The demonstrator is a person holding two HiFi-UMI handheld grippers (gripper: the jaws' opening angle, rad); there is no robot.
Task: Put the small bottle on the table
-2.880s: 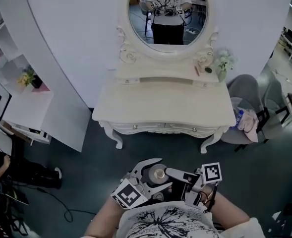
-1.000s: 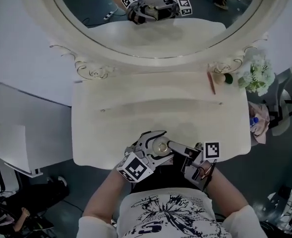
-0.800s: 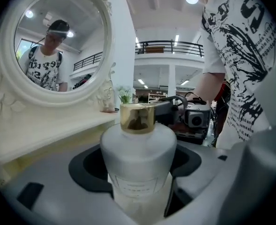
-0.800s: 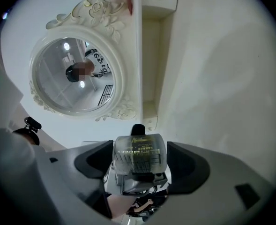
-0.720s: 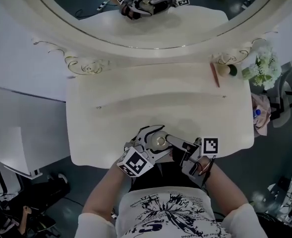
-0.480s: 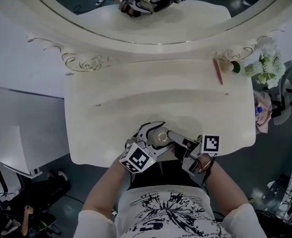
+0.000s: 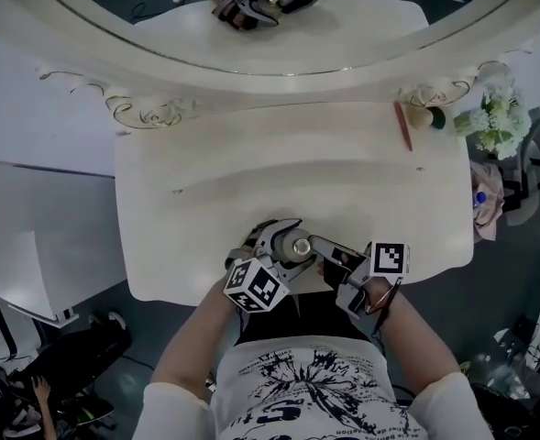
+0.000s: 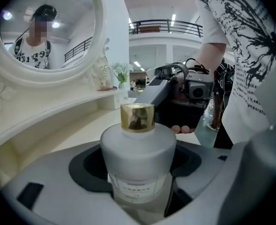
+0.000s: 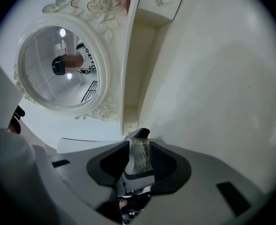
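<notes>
The small bottle (image 7: 293, 245) is frosted white with a gold cap (image 8: 137, 116) and stands upright. My left gripper (image 7: 281, 239) is shut on its body (image 8: 138, 156), low over the white dressing table (image 7: 205, 204) near the front edge. The jaws hide the bottle's base, so I cannot tell if it touches the tabletop. My right gripper (image 7: 310, 245) reaches in from the right. Its jaws have just been closing, and the gold cap (image 9: 140, 153) sits between the pads, which press on it.
A large oval mirror (image 7: 270, 26) stands behind the table. At the back right lie a reddish pencil (image 7: 402, 126) and a round brush (image 7: 425, 117), next to white flowers (image 7: 499, 117). A white shelf unit (image 7: 40, 264) stands left of the table.
Both grippers and the bottle have sunk and moved a little further in over the table's front edge. The head view has shifted closer to the mirror.
</notes>
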